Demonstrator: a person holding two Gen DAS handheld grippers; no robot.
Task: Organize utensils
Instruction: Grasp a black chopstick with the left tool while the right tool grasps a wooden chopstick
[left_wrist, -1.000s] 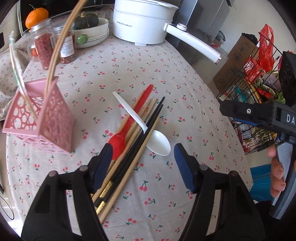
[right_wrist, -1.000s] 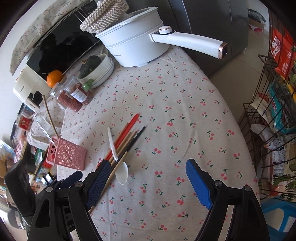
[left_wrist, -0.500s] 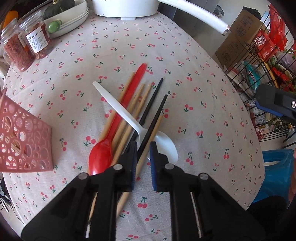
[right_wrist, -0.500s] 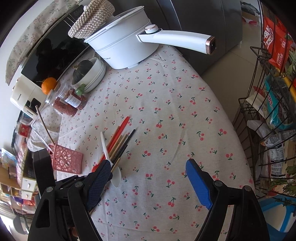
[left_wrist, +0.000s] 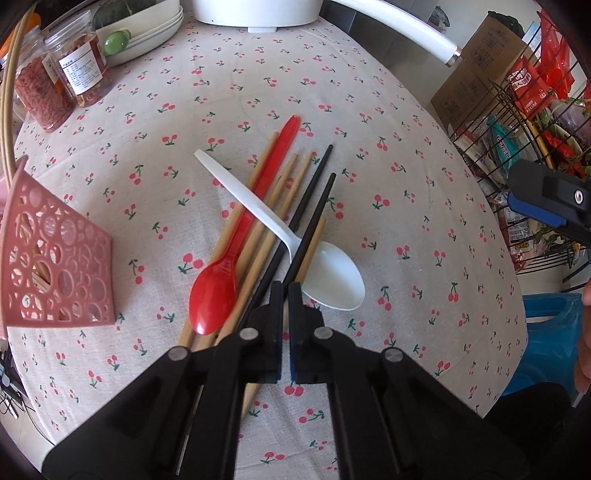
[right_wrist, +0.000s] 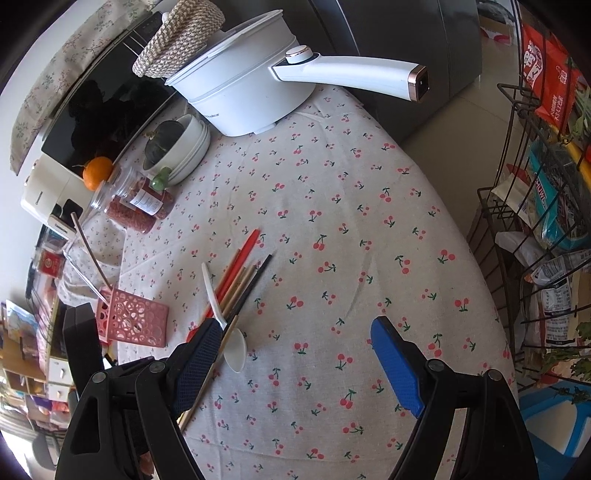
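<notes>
Utensils lie in a loose bundle near the middle of the cherry-print tablecloth (left_wrist: 369, 110): a red spoon (left_wrist: 236, 254), a white spoon (left_wrist: 295, 243) laid across it, several wooden chopsticks (left_wrist: 284, 192), and two black chopsticks (left_wrist: 314, 206).

Left gripper (left_wrist: 285, 291): a second ago its jaws stood wide, straddling the lower end of the bundle from above. They have since drawn together and now stand almost touching, leaving only a thin slit. The fingertips sit at the lower ends of the black chopsticks, just beside the white spoon's bowl. One black chopstick runs into the slit, so the pads appear clamped on it; the contact point itself is hidden by the fingers. The camera has also come nearer to the cloth, and the utensils fill more of the view than before.

Right gripper (right_wrist: 291, 350): unchanged, jaws wide apart, nothing between them, held above bare cloth to the right of the bundle.

Pink perforated holder (left_wrist: 55, 266): stands left of the bundle, apart from it, with sticks already in it.
</notes>
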